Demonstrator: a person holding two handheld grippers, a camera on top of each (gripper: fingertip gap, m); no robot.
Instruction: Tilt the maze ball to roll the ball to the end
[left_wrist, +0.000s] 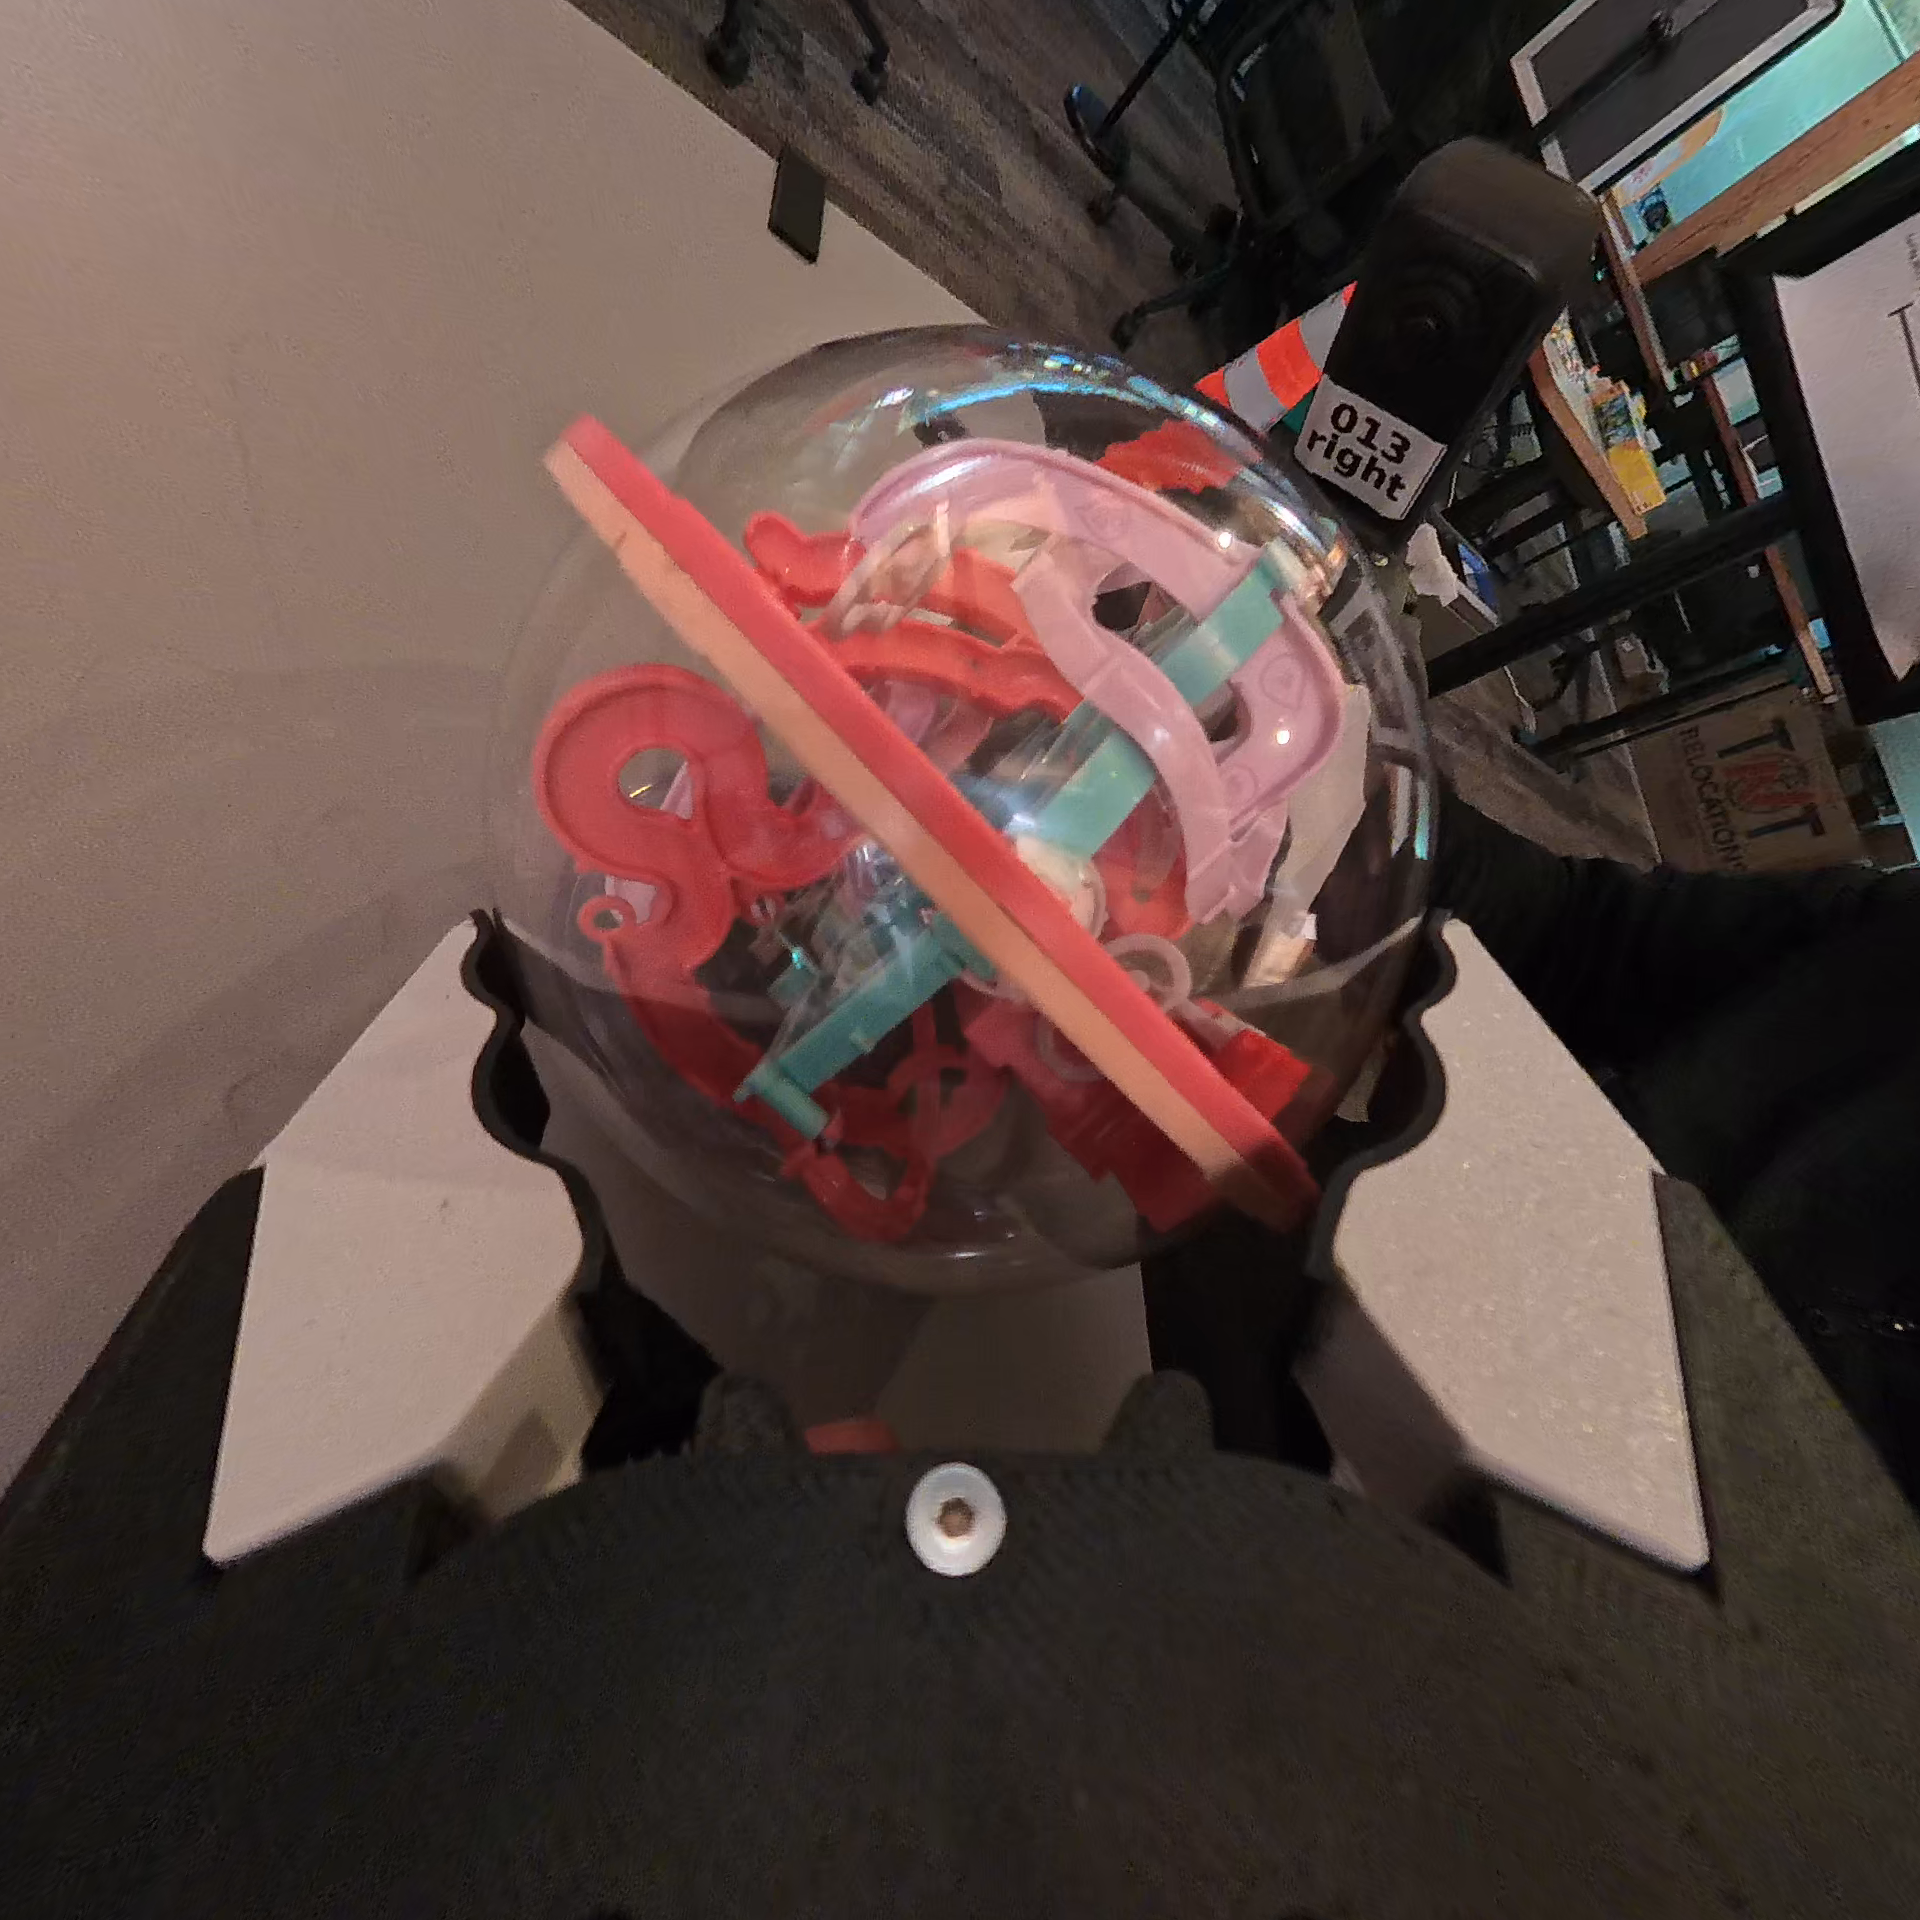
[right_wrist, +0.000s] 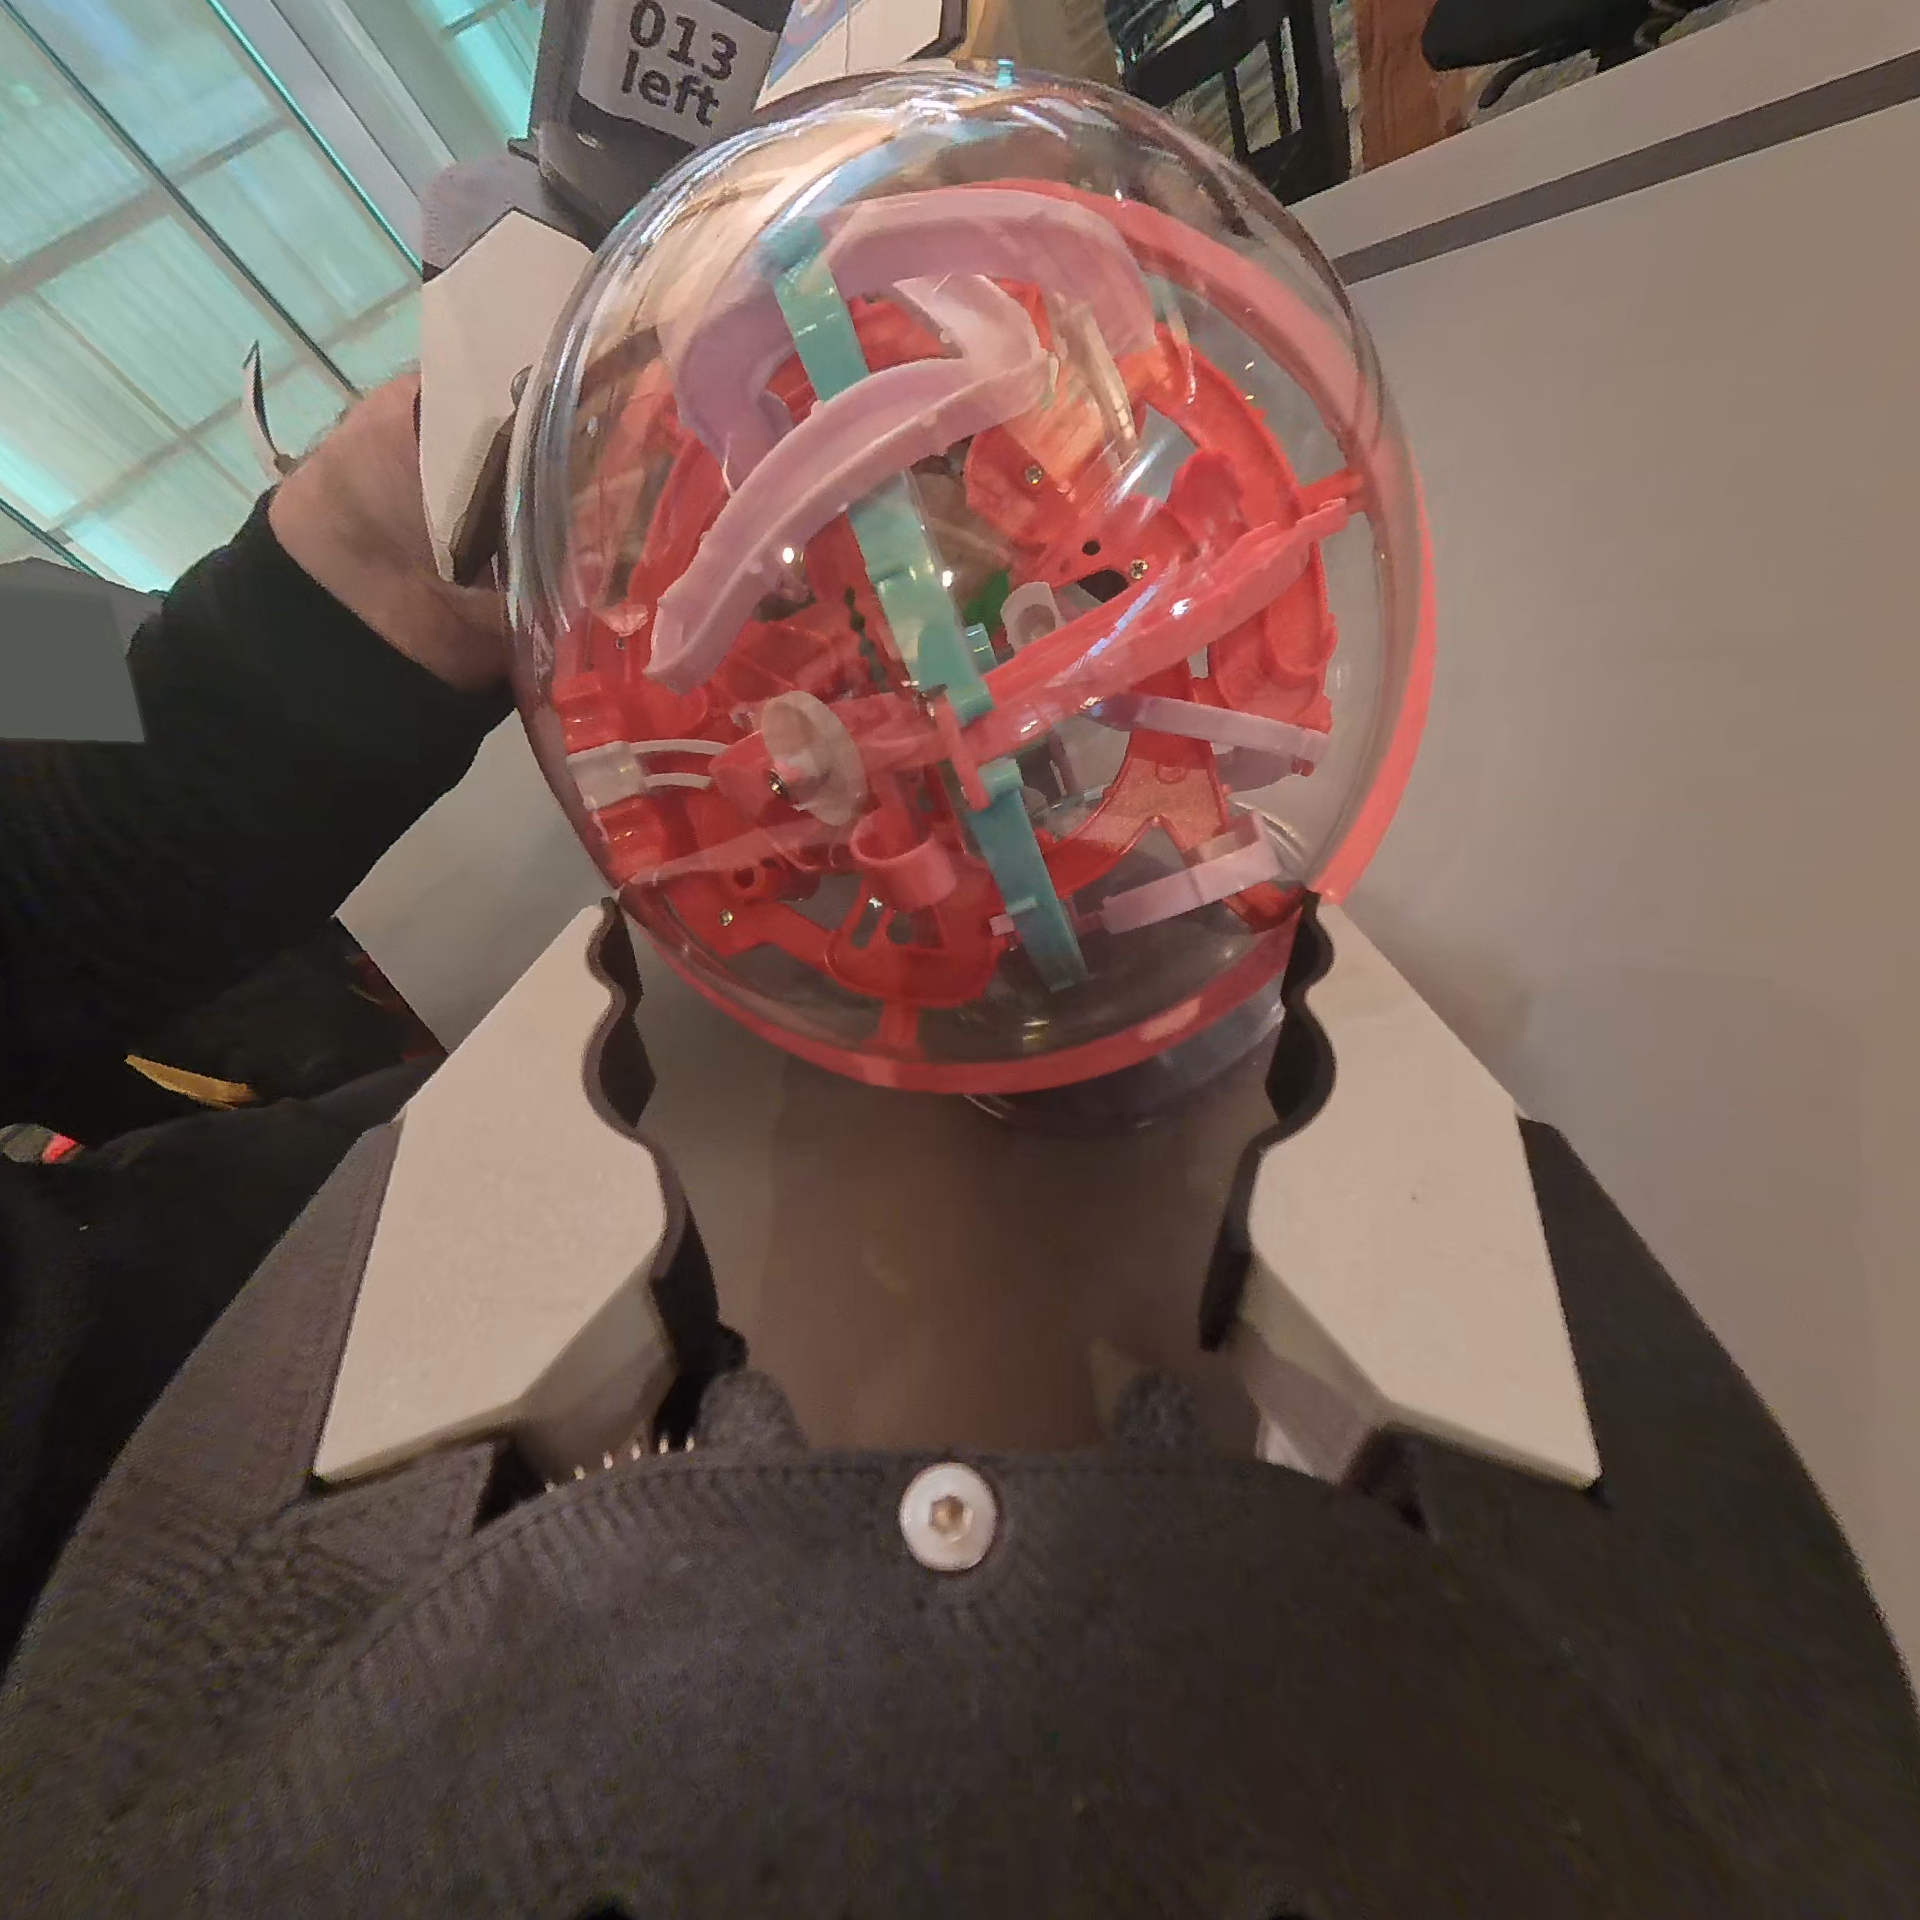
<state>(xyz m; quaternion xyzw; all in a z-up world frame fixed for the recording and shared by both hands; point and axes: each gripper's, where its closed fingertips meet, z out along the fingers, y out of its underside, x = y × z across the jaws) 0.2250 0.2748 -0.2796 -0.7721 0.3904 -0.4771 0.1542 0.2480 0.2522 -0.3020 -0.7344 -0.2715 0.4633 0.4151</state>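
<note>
The maze ball (left_wrist: 935, 779) is a clear plastic sphere with red, pink and teal tracks inside and a red ring around its middle. It is held in the air between both grippers. My left gripper (left_wrist: 961, 966) is shut on it, its white fingers (left_wrist: 416, 1143) pressing the sphere's lower sides. In the right wrist view the maze ball (right_wrist: 966, 582) fills the centre, and my right gripper (right_wrist: 961, 935) is shut on its lower part. The right gripper's black body (left_wrist: 1455, 343) shows behind the sphere. I cannot make out the small rolling ball among the tracks.
A white table (left_wrist: 260, 416) lies under and beside the sphere and also shows in the right wrist view (right_wrist: 1662, 520). A hand in a black sleeve (right_wrist: 384, 540) holds the left gripper. Chair legs (left_wrist: 1143, 104), wooden shelves (left_wrist: 1662, 364) and a cardboard box (left_wrist: 1745, 790) stand beyond the table.
</note>
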